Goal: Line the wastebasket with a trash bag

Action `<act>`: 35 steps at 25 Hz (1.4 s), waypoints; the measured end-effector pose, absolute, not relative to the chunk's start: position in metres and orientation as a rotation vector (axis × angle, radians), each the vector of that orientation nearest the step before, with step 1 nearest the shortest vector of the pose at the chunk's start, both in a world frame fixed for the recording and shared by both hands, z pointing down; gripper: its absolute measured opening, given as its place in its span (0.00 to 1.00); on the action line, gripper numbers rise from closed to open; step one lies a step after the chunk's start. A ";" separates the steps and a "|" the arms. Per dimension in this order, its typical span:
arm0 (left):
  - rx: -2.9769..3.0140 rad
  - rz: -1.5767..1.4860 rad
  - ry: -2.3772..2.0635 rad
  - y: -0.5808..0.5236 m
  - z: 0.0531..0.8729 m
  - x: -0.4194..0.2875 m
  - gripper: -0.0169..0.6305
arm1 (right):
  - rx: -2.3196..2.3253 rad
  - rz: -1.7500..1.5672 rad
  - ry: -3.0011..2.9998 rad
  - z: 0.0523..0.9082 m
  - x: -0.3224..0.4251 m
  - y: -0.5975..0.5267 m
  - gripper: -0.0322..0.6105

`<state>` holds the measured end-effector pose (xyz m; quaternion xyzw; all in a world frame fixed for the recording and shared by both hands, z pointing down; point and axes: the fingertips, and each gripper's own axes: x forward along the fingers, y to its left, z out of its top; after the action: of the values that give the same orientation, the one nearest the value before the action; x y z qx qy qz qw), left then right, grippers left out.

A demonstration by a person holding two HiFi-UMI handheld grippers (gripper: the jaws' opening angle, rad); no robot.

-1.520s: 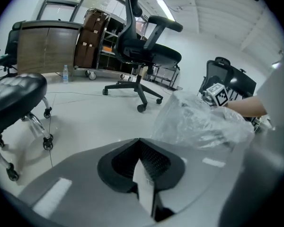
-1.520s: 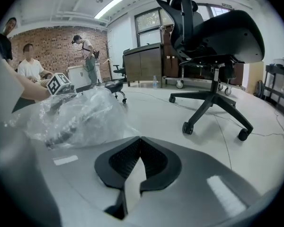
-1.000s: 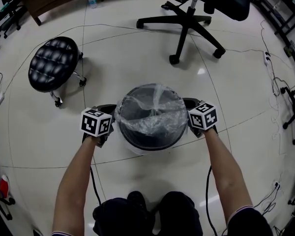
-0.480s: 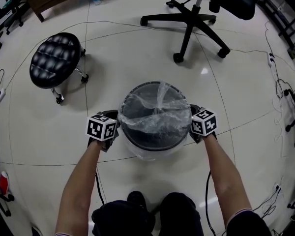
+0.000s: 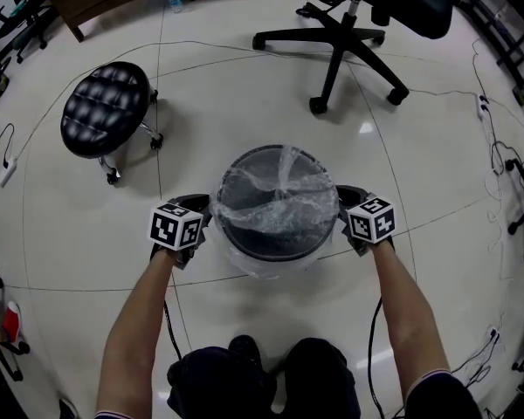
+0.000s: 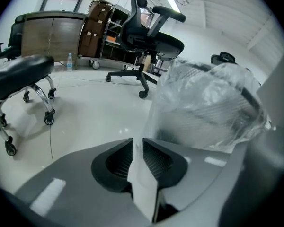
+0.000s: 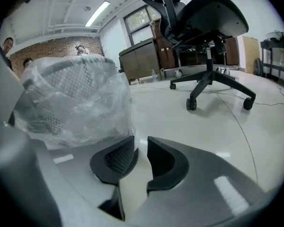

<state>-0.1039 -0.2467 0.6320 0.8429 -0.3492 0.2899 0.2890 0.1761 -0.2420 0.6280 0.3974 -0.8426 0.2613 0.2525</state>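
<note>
A round dark mesh wastebasket stands on the floor in front of me, with a clear trash bag folded over its rim and hanging down the outside. My left gripper is at the basket's left side and my right gripper at its right side. In the left gripper view the bag hangs to the mouth of the left gripper. Its jaws have just been opening and do not press the film. The right gripper has also just been opening; the bag brushes its left pad.
A black tufted stool on casters stands at the back left. An office chair with a star base is behind the basket. Cables run over the white floor, a power strip lies at the left, and my knees are at the bottom edge.
Both grippers have slid a little lower and nearer to me along the basket's sides. The bag's hem hangs further down the basket's outside.
</note>
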 end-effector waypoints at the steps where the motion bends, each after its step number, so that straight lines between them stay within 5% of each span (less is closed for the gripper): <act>1: 2.255 0.779 -0.933 -0.245 0.628 -0.105 0.13 | 1.081 0.703 -2.291 0.625 0.179 -0.239 0.19; 15: 2.314 0.798 -1.031 -0.211 0.563 -0.125 0.19 | 1.137 0.553 -2.338 0.535 0.189 -0.210 0.16; 18: 2.399 0.765 -1.106 -0.217 0.524 -0.120 0.06 | 1.147 0.490 -2.367 0.499 0.181 -0.213 0.07; 35: 2.528 0.566 -1.094 -0.229 0.431 -0.038 0.04 | 0.850 0.477 -2.424 0.445 0.024 -0.248 0.05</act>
<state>-0.0382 -0.2291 0.4311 0.8869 -0.3837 0.1985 0.1639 0.0239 -0.2476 0.4451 0.3140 -0.8956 0.1764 0.2613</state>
